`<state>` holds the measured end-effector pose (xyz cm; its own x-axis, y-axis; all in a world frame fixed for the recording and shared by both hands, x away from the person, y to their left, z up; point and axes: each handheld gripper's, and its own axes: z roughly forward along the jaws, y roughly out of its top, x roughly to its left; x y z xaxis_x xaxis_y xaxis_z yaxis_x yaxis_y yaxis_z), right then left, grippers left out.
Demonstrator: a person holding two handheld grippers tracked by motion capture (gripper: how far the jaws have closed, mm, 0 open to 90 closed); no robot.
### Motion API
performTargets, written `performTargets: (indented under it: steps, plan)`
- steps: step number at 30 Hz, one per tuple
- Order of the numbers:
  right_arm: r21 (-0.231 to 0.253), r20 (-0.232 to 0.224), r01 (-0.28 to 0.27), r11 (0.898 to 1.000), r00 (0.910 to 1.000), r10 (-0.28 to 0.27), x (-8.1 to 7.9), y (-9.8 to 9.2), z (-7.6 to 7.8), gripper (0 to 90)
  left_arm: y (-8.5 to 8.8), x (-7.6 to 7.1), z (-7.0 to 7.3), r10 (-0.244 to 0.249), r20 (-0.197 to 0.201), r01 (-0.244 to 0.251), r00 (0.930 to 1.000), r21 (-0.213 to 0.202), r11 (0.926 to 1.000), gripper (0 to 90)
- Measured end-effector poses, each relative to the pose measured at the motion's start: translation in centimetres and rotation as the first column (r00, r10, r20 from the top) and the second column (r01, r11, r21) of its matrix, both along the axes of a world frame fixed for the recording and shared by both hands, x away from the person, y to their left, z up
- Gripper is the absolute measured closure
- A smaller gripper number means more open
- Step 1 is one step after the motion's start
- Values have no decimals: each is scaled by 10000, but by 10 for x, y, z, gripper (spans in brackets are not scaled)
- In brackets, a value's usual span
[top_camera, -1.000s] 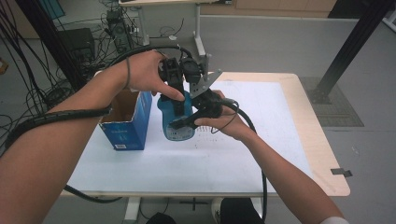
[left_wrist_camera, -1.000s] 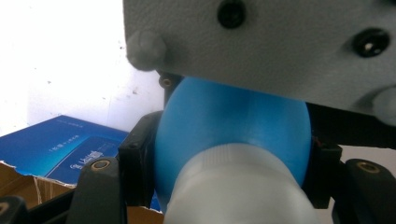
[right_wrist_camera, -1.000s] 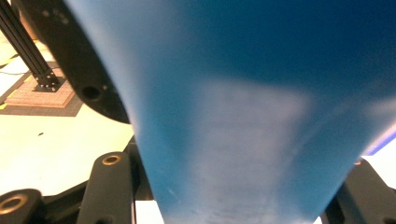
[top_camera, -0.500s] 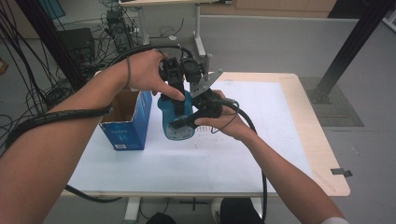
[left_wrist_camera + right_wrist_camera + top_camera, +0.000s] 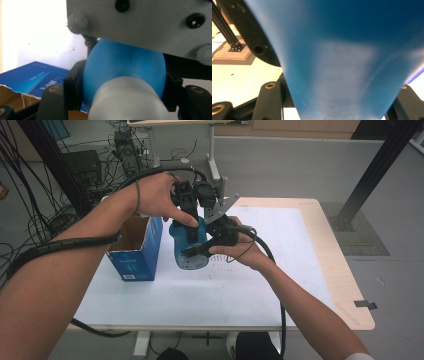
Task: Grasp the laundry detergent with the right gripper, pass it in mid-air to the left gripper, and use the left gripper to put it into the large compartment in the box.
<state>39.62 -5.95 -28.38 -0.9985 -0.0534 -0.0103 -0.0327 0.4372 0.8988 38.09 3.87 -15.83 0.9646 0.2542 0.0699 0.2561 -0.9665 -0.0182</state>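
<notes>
Blue bottle point(image 5: 189, 245) clamped between both grippers, label hidden, base perhaps airborne.

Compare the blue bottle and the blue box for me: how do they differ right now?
The blue bottle is rounded plastic with a white cap, while the blue box is square-cornered cardboard with an open top. The bottle is held above the table between the left gripper and right gripper; the box stands on the table, beside it, ungripped. Both are blue.

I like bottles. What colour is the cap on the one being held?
White, on the blue bottle; the cap shows best in the left gripper view.
</notes>
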Motion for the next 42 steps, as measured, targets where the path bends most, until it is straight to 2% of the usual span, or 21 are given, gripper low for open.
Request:
performTargets:
  steps: [3, 4, 5, 6, 10, 13, 15, 16, 19, 21, 25, 27, 29, 31, 35, 36, 37, 38, 41, 42]
  plan:
    - [21, -19, 5, 10000, 10000, -5, 0, 0, 0, 410, 0, 1, 0, 27, -17, -27, 10000, -52, 10000, 366]
    - [65, -218, -19, 10000, 9998, 20, -1, -1, 1, 405, 1, 1, 0, 52, -17, -52, 10000, -83, 10000, 366]
    - [-6, -135, 56, 10000, 9999, -56, 0, -1, 0, 393, 1, 1, 1, 66, -24, -67, 10000, -81, 9999, 366]
    - [30, -348, 44, 10000, 9994, -43, -1, -1, 0, 361, 1, 1, 1, 63, -38, -64, 10000, -66, 10000, 366]
    - [-254, -232, 272, 9993, 9993, -278, 0, -3, -2, 261, 1, 1, 2, 82, -45, -82, 10000, -7, 10000, 367]
    - [-298, -619, 593, 9978, 9962, -610, 1, -8, -2, 188, 1, 1, 2, 148, -30, -148, 9999, -1, 9999, 367]
    - [-516, -492, 743, 9959, 9958, -768, 3, -12, -3, 167, 3, 1, 2, 236, -2, -236, 9997, 3, 9997, 367]
    - [-653, -689, 837, 9943, 9937, -882, 4, -15, -4, 136, 4, 2, 2, 286, 14, -286, 9996, 27, 9996, 367]
    - [-1191, -1075, 1081, 9870, 9868, -1211, 7, -20, -5, 48, 7, 4, 3, 492, 75, -492, 9988, 97, 9987, 367]
    - [-1559, -934, 1407, 9777, 9833, -1564, 6, -25, -5, 45, 9, 5, 4, 634, 119, -635, 9979, 129, 9979, 366]
    - [-2026, -959, 1693, 9645, 9768, -1916, 3, -35, -3, 36, 14, 9, 9, 1130, 223, -1132, 9933, 99, 9935, 366]
    - [-2409, -989, 1819, 9533, 9725, -2106, 2, -42, -2, 36, 16, 10, 12, 1305, 253, -1307, 9911, 92, 9914, 366]
    - [-2711, -1074, 1869, 9442, 9690, -2226, 2, -47, -2, 36, 19, 11, 16, 1642, 366, -1644, 9857, 15, 9864, 366]
    - [-3056, -1214, 2120, 9283, 9583, -2588, 3, -57, -1, 36, 21, 12, 21, 1916, 476, -1920, 9803, 39, 9814, 366]
    - [-3472, -1053, 2544, 9026, 9458, -3071, 2, -73, 4, 36, 28, 16, 31, 2618, 719, -2627, 9624, 39, 9649, 366]
    - [-3567, -1036, 2605, 8972, 9434, -3151, 2, -77, 6, 36, 29, 17, 34, 2688, 772, -2702, 9601, 76, 9628, 366]
    - [-3644, -1016, 2624, 8935, 9425, -3183, 1, -80, 7, 36, 31, 19, 38, 2866, 883, -2879, 9540, 19, 9577, 366]
    - [-3769, -958, 2716, 8855, 9395, -3289, 1, -84, 10, 36, 33, 20, 42, 3020, 925, -3034, 9488, 18, 9529, 366]
    - [-4046, -818, 2826, 8697, 9360, -3423, -1, -93, 14, 36, 38, 25, 54, 3879, 1014, -3888, 9161, -108, 9212, 366]
    - [-4163, -752, 2871, 8627, 9347, -3474, -2, -95, 14, 36, 39, 26, 57, 4055, 1063, -4065, 9079, -124, 9136, 366]
